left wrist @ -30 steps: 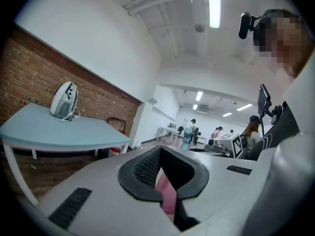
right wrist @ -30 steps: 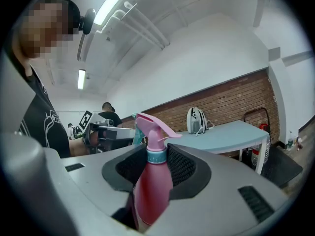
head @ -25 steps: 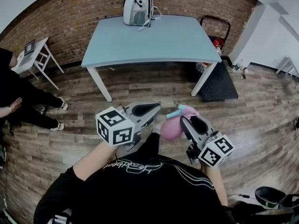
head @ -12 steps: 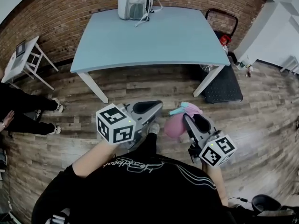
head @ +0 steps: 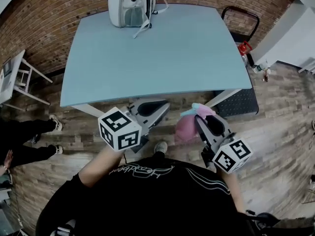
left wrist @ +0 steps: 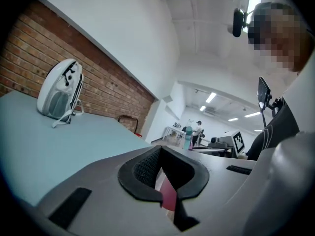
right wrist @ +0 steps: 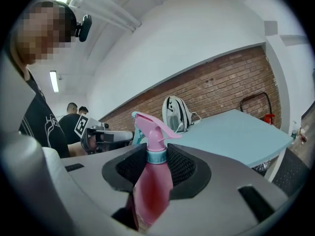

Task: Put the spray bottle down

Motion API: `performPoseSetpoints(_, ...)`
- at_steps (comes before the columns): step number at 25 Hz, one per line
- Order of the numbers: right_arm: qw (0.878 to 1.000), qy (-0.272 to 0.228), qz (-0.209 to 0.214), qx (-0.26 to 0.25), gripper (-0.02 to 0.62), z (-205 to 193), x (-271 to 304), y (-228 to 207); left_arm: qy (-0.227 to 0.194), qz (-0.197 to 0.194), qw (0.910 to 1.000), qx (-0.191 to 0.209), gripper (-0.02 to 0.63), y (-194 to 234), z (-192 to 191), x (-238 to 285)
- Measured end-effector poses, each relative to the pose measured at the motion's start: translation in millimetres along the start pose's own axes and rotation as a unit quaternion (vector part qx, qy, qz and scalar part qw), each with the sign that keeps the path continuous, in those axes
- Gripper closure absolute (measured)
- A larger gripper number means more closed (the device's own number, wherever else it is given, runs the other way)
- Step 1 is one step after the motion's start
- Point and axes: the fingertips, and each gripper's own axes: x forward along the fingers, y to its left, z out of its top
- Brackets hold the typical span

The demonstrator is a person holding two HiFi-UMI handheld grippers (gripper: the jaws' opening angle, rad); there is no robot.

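Pale blue rectangular table [head: 147,58] now closer; its near edge sits just ahead of you. Your right gripper [right wrist: 152,168] pinches the pink plastic spray bottle [right wrist: 149,193], held just short of that edge. Left gripper [left wrist: 165,183] pressed together, empty. Set-down looks nearly reachable.

an open-plan lab or studio workspace rather than a home. a bare red brick wall [head: 44,18] runs behind a large pale blue tabletop [head: 162,53] on a grey-brown wood-plank floor [head: 280,117]. overhead is a high white ceiling [left wrist: 206,38] with long strip lights [left wrist: 210,98]. white work tables [left wrist: 174,130] stand further back, with people [left wrist: 198,127] among them.
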Motion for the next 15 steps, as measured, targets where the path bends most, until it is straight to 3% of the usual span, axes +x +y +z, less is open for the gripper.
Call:
performPoseSetpoints(5,1.0,0.003,0.004,-0.024,0.466,30.9,55.5,-33.5,-0.016,0.004,0.9998,-0.01,0.598,55.3,34.3,20.3)
performPoseSetpoints(15,0.999,0.0,0.026,-0.043,0.466,52.0,109.0,-74.3,-0.014,0.021,0.9997,-0.005,0.598,100.9,48.3,49.6)
